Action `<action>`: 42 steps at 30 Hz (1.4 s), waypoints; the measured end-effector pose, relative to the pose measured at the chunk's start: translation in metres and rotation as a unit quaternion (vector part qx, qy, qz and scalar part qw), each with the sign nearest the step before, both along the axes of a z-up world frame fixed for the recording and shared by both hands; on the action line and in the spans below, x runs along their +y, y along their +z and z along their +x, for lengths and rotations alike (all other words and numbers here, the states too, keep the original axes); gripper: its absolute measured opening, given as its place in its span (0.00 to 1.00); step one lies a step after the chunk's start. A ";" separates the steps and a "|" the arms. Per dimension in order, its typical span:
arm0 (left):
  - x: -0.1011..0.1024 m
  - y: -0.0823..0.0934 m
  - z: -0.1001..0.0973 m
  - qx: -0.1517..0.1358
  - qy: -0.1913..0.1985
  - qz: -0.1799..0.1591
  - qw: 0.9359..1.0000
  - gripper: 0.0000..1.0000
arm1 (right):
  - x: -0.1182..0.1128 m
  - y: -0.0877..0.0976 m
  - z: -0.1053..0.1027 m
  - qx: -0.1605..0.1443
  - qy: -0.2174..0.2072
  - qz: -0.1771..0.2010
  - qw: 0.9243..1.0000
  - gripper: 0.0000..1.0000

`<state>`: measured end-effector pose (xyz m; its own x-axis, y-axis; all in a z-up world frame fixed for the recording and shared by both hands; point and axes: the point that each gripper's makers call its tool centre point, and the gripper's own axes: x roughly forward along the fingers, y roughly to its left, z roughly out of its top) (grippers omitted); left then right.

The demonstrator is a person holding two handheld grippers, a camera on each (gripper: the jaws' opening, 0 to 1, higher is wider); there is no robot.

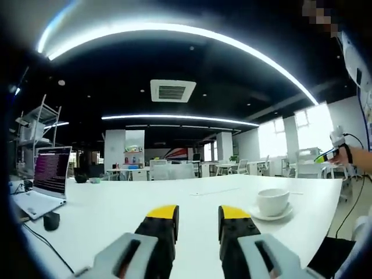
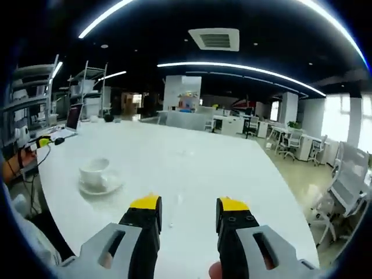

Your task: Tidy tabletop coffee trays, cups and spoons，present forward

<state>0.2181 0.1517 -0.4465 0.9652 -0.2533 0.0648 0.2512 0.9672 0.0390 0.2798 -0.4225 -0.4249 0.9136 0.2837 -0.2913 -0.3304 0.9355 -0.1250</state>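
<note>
A white coffee cup (image 1: 272, 201) stands on a white saucer (image 1: 271, 214) on the white table (image 1: 174, 195), to the right of my left gripper (image 1: 198, 213), which is open and holds nothing. In the right gripper view the same cup (image 2: 95, 171) and saucer (image 2: 101, 186) lie to the left of my right gripper (image 2: 189, 206), also open and empty. Both grippers hover above the tabletop, apart from the cup. No spoon or tray can be made out.
An open laptop (image 1: 47, 177) and a black mouse (image 1: 51, 220) sit at the table's left end, with a cable running off. A person's hand with a device (image 1: 339, 148) shows at the right edge. Office desks and chairs (image 2: 343, 186) stand beyond the table.
</note>
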 end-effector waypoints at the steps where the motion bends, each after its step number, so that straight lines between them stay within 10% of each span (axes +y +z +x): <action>1: 0.000 0.000 0.000 0.000 -0.001 0.002 1.000 0.29 | 0.001 0.000 0.003 0.004 0.000 0.000 1.000 0.38; 42: -0.026 -0.001 -0.022 0.009 -0.011 0.013 1.000 0.29 | 0.056 -0.121 0.074 0.201 0.052 -0.086 0.974 0.29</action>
